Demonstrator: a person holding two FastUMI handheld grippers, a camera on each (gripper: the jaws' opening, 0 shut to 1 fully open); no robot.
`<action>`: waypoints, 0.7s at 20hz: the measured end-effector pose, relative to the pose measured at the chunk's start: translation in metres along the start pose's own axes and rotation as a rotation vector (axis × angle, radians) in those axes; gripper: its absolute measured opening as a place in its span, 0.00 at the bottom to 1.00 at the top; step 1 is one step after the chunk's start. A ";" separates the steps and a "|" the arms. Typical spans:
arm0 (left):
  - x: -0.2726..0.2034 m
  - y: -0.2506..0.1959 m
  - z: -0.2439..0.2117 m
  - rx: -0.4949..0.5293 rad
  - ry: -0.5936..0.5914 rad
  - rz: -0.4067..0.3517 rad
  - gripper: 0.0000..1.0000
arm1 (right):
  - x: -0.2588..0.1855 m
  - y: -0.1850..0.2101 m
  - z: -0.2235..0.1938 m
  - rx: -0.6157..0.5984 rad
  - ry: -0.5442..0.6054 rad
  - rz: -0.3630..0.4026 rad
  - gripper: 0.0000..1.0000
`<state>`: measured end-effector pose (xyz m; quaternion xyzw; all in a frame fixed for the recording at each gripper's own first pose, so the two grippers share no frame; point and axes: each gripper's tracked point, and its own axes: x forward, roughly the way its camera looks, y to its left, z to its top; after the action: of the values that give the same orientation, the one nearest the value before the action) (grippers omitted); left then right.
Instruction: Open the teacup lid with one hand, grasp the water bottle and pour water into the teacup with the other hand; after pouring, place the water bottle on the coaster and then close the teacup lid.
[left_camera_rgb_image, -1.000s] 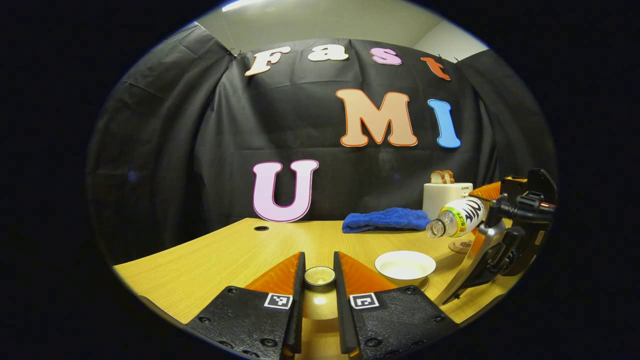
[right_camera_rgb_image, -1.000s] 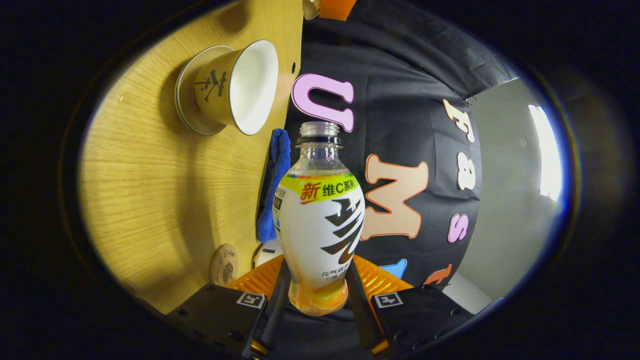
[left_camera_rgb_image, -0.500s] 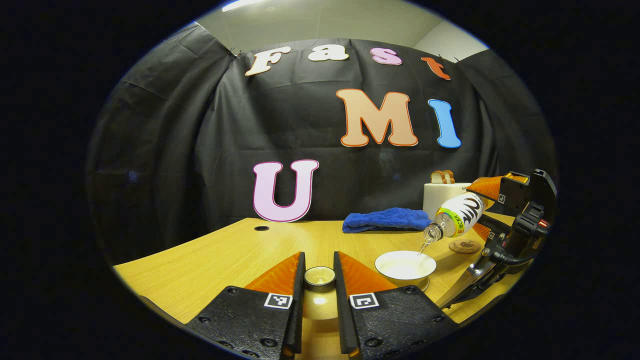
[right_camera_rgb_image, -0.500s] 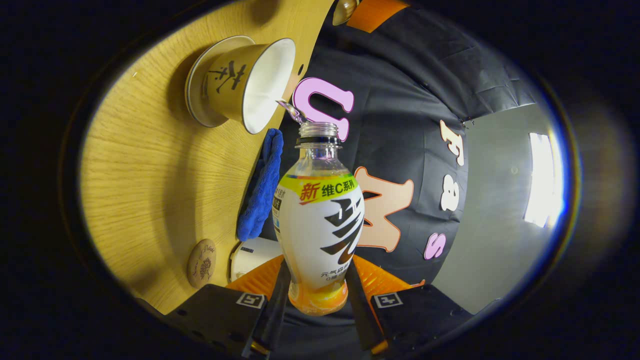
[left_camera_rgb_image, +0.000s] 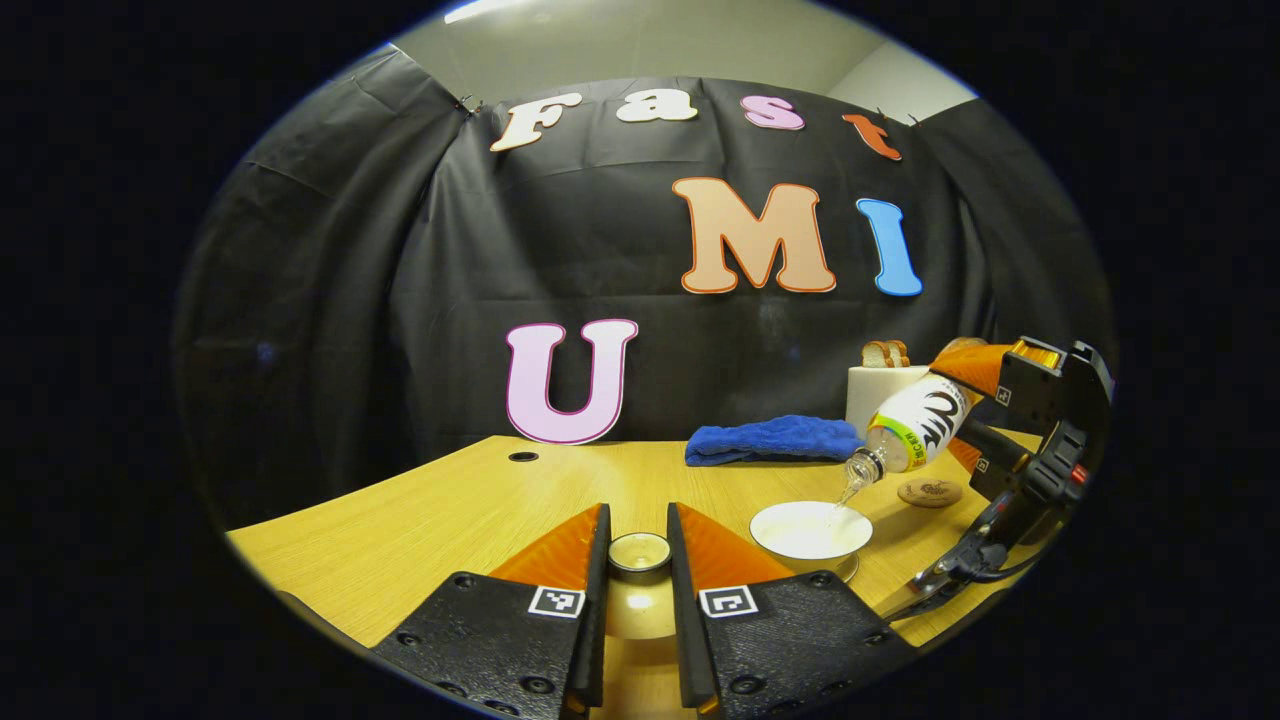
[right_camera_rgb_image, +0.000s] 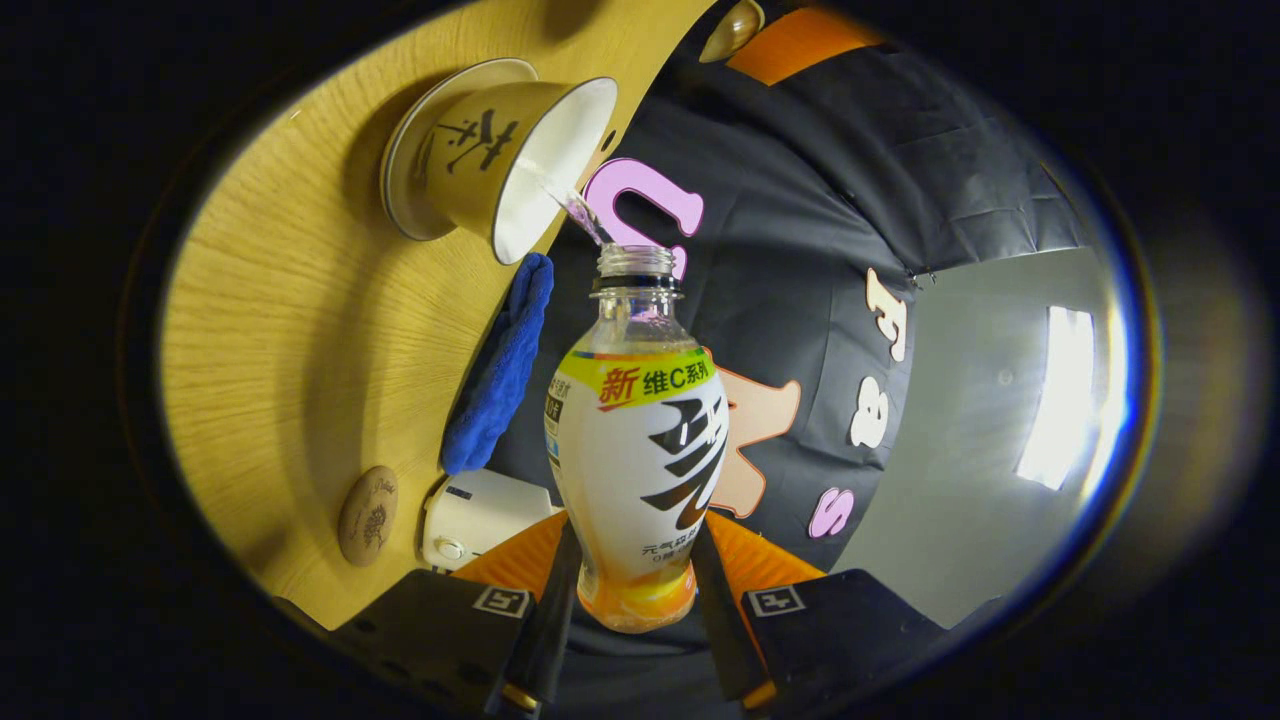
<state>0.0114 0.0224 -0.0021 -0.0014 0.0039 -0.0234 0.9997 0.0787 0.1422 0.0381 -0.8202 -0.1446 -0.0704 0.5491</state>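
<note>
In the left gripper view, your left gripper (left_camera_rgb_image: 638, 560) is pinching the teacup lid (left_camera_rgb_image: 639, 551) by its knob between both fingers, lifted over the table (left_camera_rgb_image: 420, 520). Just beyond, to its right, the teacup (left_camera_rgb_image: 810, 530) is sitting open on its saucer. Your right gripper (right_camera_rgb_image: 630, 590) is clamping the water bottle (right_camera_rgb_image: 640, 450) near its base, neck tilted down; a thin stream is falling from its mouth into the teacup. Farther back, the coaster (left_camera_rgb_image: 929, 492), a blue cloth (left_camera_rgb_image: 770, 440) and a toaster (left_camera_rgb_image: 885, 395) are sitting near the wall.
</note>
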 end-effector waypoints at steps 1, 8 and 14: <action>0.000 0.000 0.000 0.000 0.000 0.000 0.27 | -0.001 -0.002 0.000 -0.009 -0.009 -0.009 0.64; -0.001 0.000 0.000 0.000 0.000 0.000 0.27 | -0.001 -0.015 0.002 -0.067 -0.038 -0.080 0.64; 0.000 0.000 0.000 0.000 0.000 0.000 0.27 | 0.001 -0.024 0.005 -0.099 -0.057 -0.115 0.64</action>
<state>0.0110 0.0227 -0.0023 -0.0014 0.0039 -0.0234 0.9997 0.0723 0.1558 0.0579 -0.8384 -0.2031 -0.0856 0.4985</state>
